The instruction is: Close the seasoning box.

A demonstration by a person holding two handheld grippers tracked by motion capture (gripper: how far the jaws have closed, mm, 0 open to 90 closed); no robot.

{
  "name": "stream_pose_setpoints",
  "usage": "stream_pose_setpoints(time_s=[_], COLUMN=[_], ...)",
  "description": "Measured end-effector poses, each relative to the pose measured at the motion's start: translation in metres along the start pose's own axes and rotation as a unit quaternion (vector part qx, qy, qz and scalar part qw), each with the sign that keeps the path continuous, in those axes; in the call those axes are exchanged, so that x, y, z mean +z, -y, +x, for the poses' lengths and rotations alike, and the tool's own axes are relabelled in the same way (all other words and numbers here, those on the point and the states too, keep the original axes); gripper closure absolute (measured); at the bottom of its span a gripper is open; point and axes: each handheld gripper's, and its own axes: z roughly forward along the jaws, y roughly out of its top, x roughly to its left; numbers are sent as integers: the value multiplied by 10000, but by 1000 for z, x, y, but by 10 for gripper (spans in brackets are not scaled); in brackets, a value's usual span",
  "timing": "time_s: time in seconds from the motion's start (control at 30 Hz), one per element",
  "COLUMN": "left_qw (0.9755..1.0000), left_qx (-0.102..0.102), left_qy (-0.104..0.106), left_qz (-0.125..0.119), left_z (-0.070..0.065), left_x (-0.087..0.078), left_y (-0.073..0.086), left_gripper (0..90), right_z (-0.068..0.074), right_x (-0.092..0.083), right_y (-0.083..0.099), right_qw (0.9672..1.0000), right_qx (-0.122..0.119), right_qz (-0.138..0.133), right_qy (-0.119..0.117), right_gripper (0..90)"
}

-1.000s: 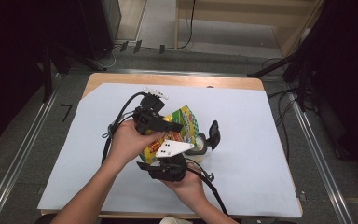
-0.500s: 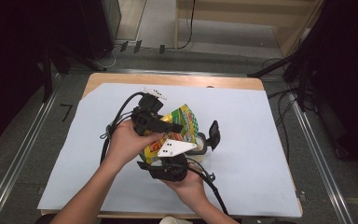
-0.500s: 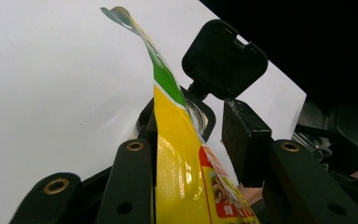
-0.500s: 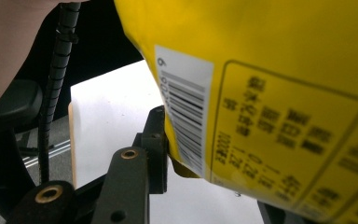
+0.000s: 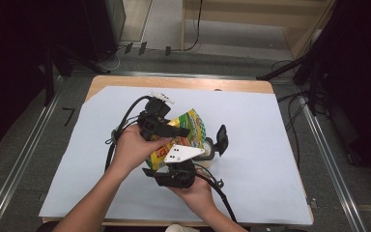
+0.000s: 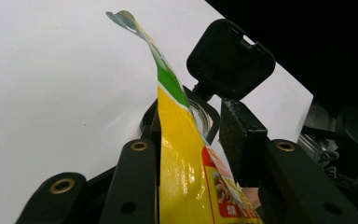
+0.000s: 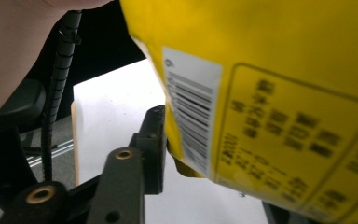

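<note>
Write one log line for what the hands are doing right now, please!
left gripper: yellow pouch between its jaws | right gripper: at black-lidded jar, lid open | pouch above jar | white sheet under all

Glossy foil pouch (image 5: 189,126) over a matt paper-covered desk (image 5: 270,145).
The yellow-green pouch looked slick and shiny; the tongs (image 6: 191,154) were matt black plastic with brass-coloured rivets; the desk's edge showed smooth wood.

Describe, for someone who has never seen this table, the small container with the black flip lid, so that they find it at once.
Start from the large white sheet that covers the wooden table. Near its middle, two hands hold a yellow and green printed snack pouch between two black grippers. Just right of the pouch stands the small clear container, the one thing there with a square black lid flipped up and open.
</note>
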Motion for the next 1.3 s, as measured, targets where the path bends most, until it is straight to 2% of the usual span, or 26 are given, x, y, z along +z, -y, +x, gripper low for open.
stream_pose_setpoints(time_s=[0.13, 0.2, 0.37, 0.5, 0.63, 0.73, 0.87, 1.0, 1.13, 1.3], left_qw=[10000, 10000, 10000, 9999, 9998, 9998, 9995, 9994, 9988, 9987], left_qx=[-4, -9, 41, 9, 126, 145, 307, 302, 397, 385], left_qy=[-34, -40, -48, 119, 70, 47, -95, -164, -215, -211], left_qz=[18, 24, 0, -125, -117, -92, -42, 84, 197, 257], left_z=[0, 0, -1, -3, -6, -5, -6, -7, -8, -9], left_x=[1, 1, 2, -3, -3, 0, 2, 3, 5, 6], left_y=[0, 0, 0, -2, -3, -3, -3, -4, -5, -6], left_gripper=[686, 688, 686, 664, 669, 681, 715, 784, 849, 875], right_z=[1, 2, 2, 2, 1, 0, -2, -1, 2, 4], right_x=[1, 2, 2, 1, 0, 0, 0, 1, 3, 5], right_y=[0, 1, 0, -1, -1, 1, 1, 2, 2, 2], right_qw=[9999, 9999, 9997, 9998, 9999, 9998, 9997, 9999, 9998, 9992], right_qx=[-89, -113, -21, -9, 123, 190, 206, 95, -65, -257], right_qz=[43, 76, 154, 35, -97, -102, -51, 10, 143, 282], right_qy=[59, 105, 168, 184, 49, 47, 73, 130, 112, 142], right_gripper=[593, 634, 652, 655, 658, 659, 660, 650, 603, 556])
